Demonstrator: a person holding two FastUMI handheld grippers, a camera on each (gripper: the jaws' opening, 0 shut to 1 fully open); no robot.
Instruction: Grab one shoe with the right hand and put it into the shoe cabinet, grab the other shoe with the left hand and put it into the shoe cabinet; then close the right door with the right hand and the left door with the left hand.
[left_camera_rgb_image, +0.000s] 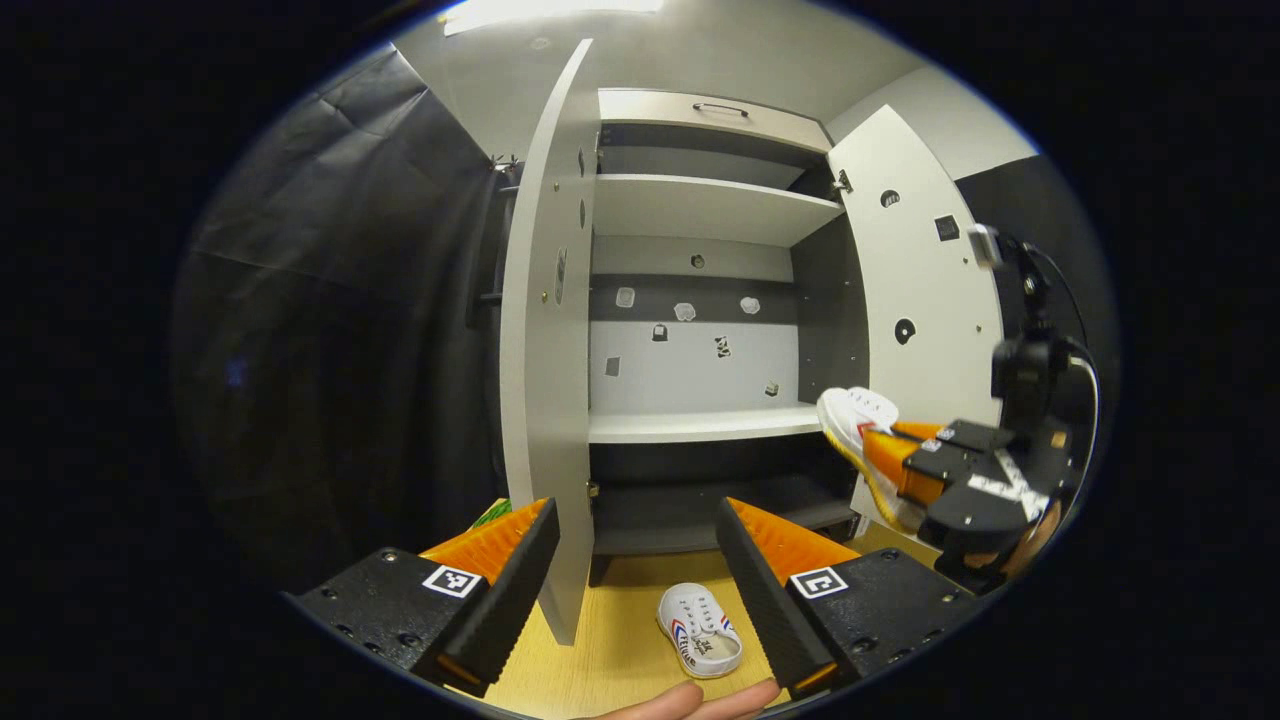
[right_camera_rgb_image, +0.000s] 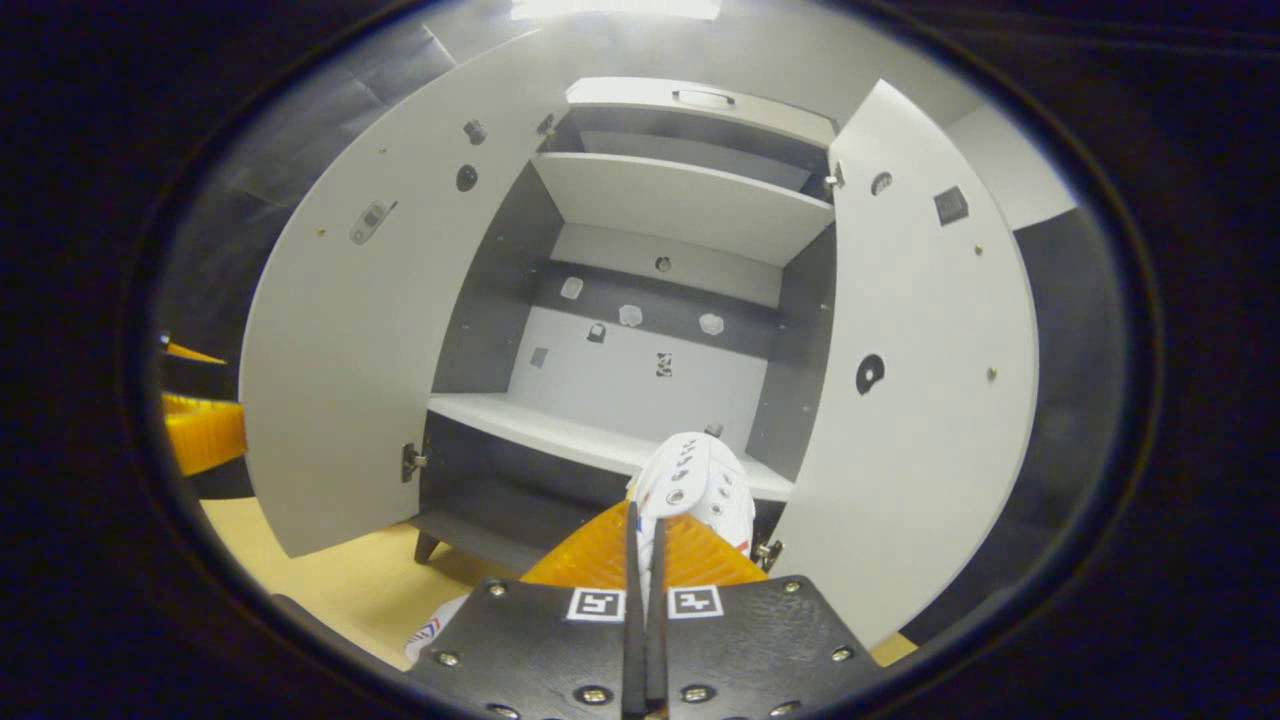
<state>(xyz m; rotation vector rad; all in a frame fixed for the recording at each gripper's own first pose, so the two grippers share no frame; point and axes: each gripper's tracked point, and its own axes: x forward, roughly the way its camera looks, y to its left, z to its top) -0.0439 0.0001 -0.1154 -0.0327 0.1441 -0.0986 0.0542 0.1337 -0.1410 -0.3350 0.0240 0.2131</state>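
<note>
Right claw (right_camera_rgb_image: 645, 560) pinches shoe 1 (right_camera_rgb_image: 695, 485) by its edge, toe pointing at the shoe cabinet (right_camera_rgb_image: 640, 300), just short of its middle shelf (right_camera_rgb_image: 520, 420). Left claw (left_camera_rgb_image: 635, 570) is spread; shoe 2 (left_camera_rgb_image: 700, 630) lies on the floor before the cabinet, between its fingers.

Cabinet (left_camera_rgb_image: 700, 300): far, both doors swung open.
Lifted shoe (left_camera_rgb_image: 858, 420): right, in front of the middle shelf (left_camera_rgb_image: 700, 425).
Second shoe (left_camera_rgb_image: 700, 630): on the floor (left_camera_rgb_image: 620, 640), near.
</note>
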